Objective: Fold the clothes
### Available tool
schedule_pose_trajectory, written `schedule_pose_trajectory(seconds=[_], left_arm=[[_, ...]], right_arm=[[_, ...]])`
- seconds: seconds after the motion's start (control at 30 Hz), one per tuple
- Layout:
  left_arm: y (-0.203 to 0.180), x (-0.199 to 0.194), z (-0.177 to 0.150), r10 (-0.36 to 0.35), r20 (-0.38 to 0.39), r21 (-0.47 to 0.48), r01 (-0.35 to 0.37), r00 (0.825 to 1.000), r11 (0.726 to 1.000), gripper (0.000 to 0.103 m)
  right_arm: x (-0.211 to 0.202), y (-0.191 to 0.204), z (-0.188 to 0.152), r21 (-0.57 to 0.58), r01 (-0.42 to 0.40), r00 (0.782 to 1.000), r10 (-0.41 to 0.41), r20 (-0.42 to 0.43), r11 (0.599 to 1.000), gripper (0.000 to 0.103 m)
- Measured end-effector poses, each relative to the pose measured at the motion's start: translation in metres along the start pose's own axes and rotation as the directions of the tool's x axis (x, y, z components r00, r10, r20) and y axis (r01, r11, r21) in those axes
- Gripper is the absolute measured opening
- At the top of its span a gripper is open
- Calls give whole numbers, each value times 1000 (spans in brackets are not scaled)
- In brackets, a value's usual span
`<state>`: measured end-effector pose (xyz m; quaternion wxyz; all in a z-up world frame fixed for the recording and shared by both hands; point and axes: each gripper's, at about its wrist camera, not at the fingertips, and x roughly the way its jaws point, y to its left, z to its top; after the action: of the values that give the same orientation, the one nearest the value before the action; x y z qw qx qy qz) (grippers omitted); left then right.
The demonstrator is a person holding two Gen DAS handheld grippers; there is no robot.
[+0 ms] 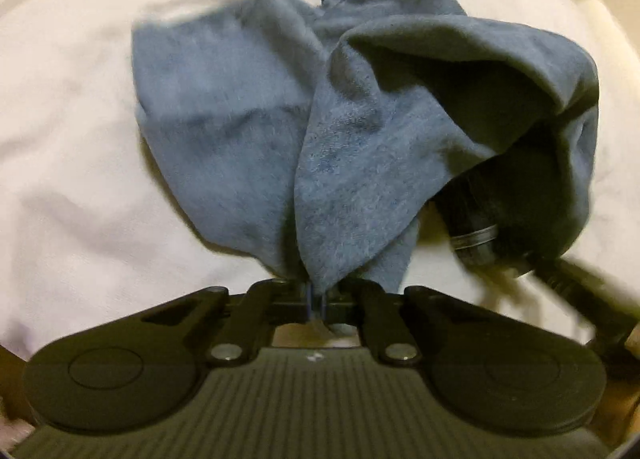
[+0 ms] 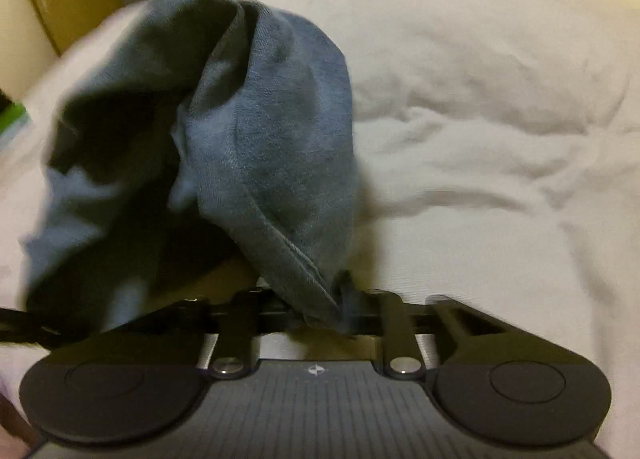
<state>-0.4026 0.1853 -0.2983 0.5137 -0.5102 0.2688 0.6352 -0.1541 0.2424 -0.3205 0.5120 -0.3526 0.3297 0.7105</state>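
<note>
The garment (image 1: 248, 131), a blue-grey piece of soft cloth, was seen in the left wrist view gathered to a point and pinched between the closed fingers of the left gripper (image 1: 318, 299). From that pinch the cloth fanned forward and was held up over the white sheet (image 1: 72, 147), one panel spread to the left, a second panel arched over to the right into a dark hollow. Under that hollow part of the right gripper (image 1: 476, 227) was seen, draped by the cloth. The two pinches were probably kept near each other so that one edge could be carried as a unit; what kind of garment it was could not be told, and blur suggested motion.

In the right wrist view the garment (image 2: 272, 139) was seen pinched by a stitched hem between the closed fingers of the right gripper (image 2: 338, 309). The cloth rose from the pinch and hung to the left in a loose, shadowed bunch above the sheet (image 2: 500, 139). A hem was likely chosen because it gives a firm, straight line to fold along. No flat fold was shown, so the garment was judged to be in mid-handling, lifted rather than laid out.
</note>
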Motion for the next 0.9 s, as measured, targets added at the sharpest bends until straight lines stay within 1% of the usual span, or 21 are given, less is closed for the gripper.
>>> schedule_pose_trajectory(seconds=[0.07,0.1,0.17,0.27,0.3,0.33,0.4,0.43,0.47,0.5,0.53,0.57,0.6,0.63,0.67,0.7,0.77,0.8,0.83,0.87,0.9], left_arm=[[6,-27,13,61,59,53,-64,996,997,4],[9,-43,22,101,104,91,-110,990,990,4],[16,-59,24,135,142,158,-157,981,975,4],[26,-74,22,165,178,251,-207,970,946,4],[29,-80,21,174,191,281,-224,966,933,4],[33,-85,20,183,204,310,-240,962,920,4],[39,-95,19,198,231,367,-274,953,889,5],[43,-101,18,205,244,394,-291,948,872,7],[46,-106,17,212,258,421,-307,943,854,11],[49,-111,16,218,272,447,-324,937,834,13],[53,-116,16,223,286,472,-340,932,814,16],[58,-109,11,218,238,466,-308,947,829,17],[64,-95,5,201,153,438,-249,968,864,16],[71,-80,-2,179,68,404,-191,982,895,16],[76,-70,-10,168,26,373,-165,985,913,15],[80,-64,-19,171,17,359,-166,985,919,17],[80,-54,-35,197,15,363,-189,980,912,31],[79,-50,-41,204,10,360,-194,979,912,32],[78,-46,-47,212,6,357,-200,977,913,33],[81,-44,-53,202,-7,337,-188,979,923,33],[86,-43,-57,177,-24,290,-163,984,943,33]], right_arm=[[-18,-7,18,15,27,999,-28,37,1000,7],[-31,-12,30,27,30,997,-32,66,999,6],[-64,-10,50,-41,64,988,-58,140,997,5],[-114,-2,80,-167,136,962,-90,257,977,4],[-128,4,82,-232,187,948,-113,297,955,4],[-142,12,80,-306,252,930,-143,338,918,4],[-162,26,73,-434,380,890,-195,413,817,5],[-161,30,64,-497,418,888,-227,399,760,5],[-156,34,54,-563,437,893,-262,366,702,5],[-145,33,43,-598,421,906,-295,302,682,5],[-131,29,32,-615,389,920,-326,218,686,5],[-116,25,21,-629,355,926,-354,132,692,4],[-99,19,7,-631,328,919,-392,42,703,4],[-83,14,-9,-635,316,904,-426,-24,705,6],[-70,10,-23,-644,307,887,-457,-74,701,7],[-63,9,-34,-646,305,880,-467,-90,700,17],[-58,10,-48,-646,303,884,-460,-84,701,32],[-56,11,-52,-647,298,887,-454,-83,701,40],[-54,11,-54,-648,296,890,-450,-81,702,42],[-53,11,-56,-648,294,892,-445,-77,703,44],[-51,11,-58,-648,293,895,-440,-73,703,45]])
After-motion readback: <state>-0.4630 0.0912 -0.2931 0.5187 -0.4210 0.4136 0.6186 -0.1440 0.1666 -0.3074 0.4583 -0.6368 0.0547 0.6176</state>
